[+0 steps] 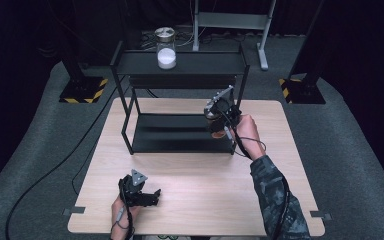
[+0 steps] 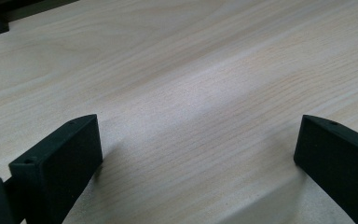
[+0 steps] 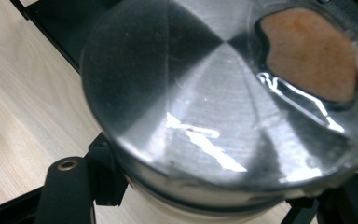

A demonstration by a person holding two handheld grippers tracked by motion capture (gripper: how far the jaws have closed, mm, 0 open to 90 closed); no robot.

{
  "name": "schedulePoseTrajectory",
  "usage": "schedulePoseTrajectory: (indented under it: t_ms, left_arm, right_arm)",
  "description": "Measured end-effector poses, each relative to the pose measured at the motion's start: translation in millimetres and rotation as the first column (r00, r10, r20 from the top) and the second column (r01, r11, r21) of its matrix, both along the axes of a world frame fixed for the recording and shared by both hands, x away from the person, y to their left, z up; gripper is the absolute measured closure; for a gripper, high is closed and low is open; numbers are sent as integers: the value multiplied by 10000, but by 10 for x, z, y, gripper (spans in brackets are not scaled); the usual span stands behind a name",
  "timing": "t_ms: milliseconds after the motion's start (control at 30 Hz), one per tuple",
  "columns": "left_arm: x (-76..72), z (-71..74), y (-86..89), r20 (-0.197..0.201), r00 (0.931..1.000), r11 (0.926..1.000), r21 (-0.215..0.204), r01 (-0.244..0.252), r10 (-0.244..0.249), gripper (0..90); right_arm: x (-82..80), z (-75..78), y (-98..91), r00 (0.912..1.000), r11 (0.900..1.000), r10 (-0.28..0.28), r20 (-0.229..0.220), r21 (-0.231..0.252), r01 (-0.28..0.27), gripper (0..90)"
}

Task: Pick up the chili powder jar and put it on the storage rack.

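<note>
The tabletop (image 1: 190, 200) is carrying a black two-tier metal rack (image 1: 180, 95) that is standing toward its far edge, at twelve o'clock from the person. On the rack's top shelf (image 1: 205, 62) a glass jar of white powder (image 1: 166, 49) with a metal lid is standing upright, toward the shelf's left half.

The right gripper (image 1: 220, 122) is hovering at the rack's right end, at about one o'clock from the tabletop's middle, over the right end of the lower shelf (image 1: 175, 136). Its jaws are clenched around a second jar (image 3: 223, 112), gripping it just under its brushed metal lid; in the right gripper view that lid is lying directly ahead of the jaws, with a brown-orange powder showing through a clear window at the lid's two o'clock. So the jar's long axis is pointing along the gripper's own line of sight, lid toward the camera, and the jar looks tilted rather than upright. Judging from this, the coming move turns on that tilt: the jar's base is facing away from the hand, toward the lower shelf, and would have to come level before being set down.

The left gripper (image 1: 147, 196) is resting low at seven o'clock on the tabletop, well apart from the rack, its jaws spread wide with nothing but bare wood between them.
</note>
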State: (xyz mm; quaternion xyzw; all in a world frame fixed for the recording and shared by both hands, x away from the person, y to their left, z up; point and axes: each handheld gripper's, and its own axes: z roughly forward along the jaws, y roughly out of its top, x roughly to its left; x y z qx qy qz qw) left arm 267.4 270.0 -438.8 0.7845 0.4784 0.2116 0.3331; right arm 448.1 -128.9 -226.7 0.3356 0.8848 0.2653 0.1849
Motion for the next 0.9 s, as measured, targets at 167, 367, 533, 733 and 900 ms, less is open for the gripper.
schedulePoseTrajectory:
  t_ms: [167,367,533,733,900]
  left_arm:
    - [-1,-1,-1,5,10000,10000,0,-1,1,2]
    - [-1,0,0,4,10000,10000,-3,-1,1,3]
    - [-1,-1,-1,6,10000,10000,1,-2,2,3]
    - [-4,-2,-2,16,10000,10000,-10,-12,12,3]
    - [-3,-2,-2,16,10000,10000,-6,-10,10,3]
  right_arm:
    - [-14,57,-5,10000,10000,-8,79,-2,8,307]
    - [-20,124,-2,9999,10000,34,165,-46,-33,307]
    - [-38,191,1,9996,10000,42,282,-72,-40,307]
    - [-49,260,-4,9993,10000,43,382,-61,-41,307]
    - [-59,313,0,9989,10000,49,473,-79,-46,307]
